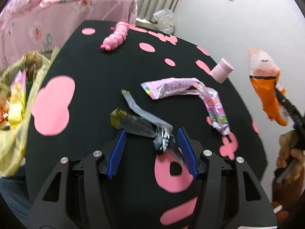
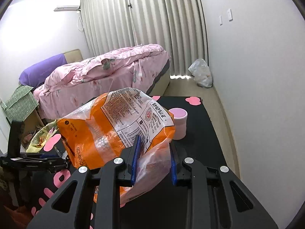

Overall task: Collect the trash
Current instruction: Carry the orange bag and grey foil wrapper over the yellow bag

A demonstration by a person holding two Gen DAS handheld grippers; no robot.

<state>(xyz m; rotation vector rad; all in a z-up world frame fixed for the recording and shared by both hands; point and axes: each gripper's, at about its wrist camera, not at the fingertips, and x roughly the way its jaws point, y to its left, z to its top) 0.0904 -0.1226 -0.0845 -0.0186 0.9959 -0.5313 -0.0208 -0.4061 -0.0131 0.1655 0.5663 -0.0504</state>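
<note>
Straddling a crumpled grey wrapper (image 1: pixel 144 122) on the black worktop (image 1: pixel 91 66), left gripper (image 1: pixel 152 148) fingers spread wide; light, crinkly, best pinched mid-twist. Farther off, pinching a limp orange snack bag (image 2: pixel 118 126), right gripper (image 2: pixel 154 160).

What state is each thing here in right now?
left gripper: open, fingers either side of the grey wrapper.
grey wrapper: crumpled, lying on the table.
right gripper: shut on the orange bag.
orange bag: empty, lifted.
pink wrapper: torn open, flat.
pink cup: tipped over.
trash bag: open, partly filled.
</note>
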